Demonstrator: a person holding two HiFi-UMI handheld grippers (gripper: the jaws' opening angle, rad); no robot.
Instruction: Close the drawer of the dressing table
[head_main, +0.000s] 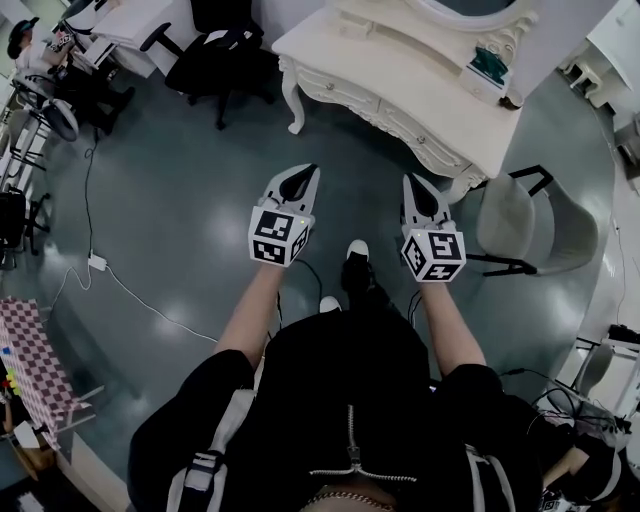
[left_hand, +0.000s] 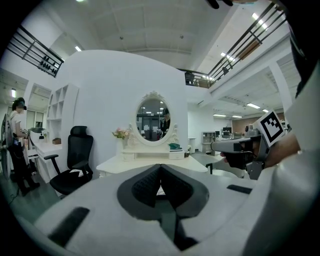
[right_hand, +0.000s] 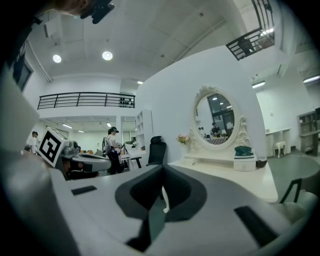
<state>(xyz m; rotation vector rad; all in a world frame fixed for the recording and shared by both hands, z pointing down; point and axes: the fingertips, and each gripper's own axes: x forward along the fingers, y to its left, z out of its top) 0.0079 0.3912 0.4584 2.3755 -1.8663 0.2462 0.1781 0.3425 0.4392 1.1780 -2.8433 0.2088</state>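
The cream dressing table (head_main: 400, 75) stands at the top of the head view, with its carved drawer fronts (head_main: 425, 132) facing me; I cannot tell whether one stands out. Both grippers hang in the air short of it, above the grey floor. My left gripper (head_main: 303, 175) is shut and holds nothing, and my right gripper (head_main: 413, 185) beside it is also shut and holds nothing. In the left gripper view the shut gripper (left_hand: 160, 167) points at the table (left_hand: 120, 162) and its oval mirror (left_hand: 152, 117). The right gripper (right_hand: 163, 169) sees the table (right_hand: 240, 177) to its right.
A grey chair (head_main: 520, 225) stands right of the right gripper, near the table's corner. A black office chair (head_main: 215, 50) is left of the table. A green box (head_main: 490, 65) sits on the tabletop. A cable (head_main: 130, 290) crosses the floor at left. A person (head_main: 40, 50) stands at far left.
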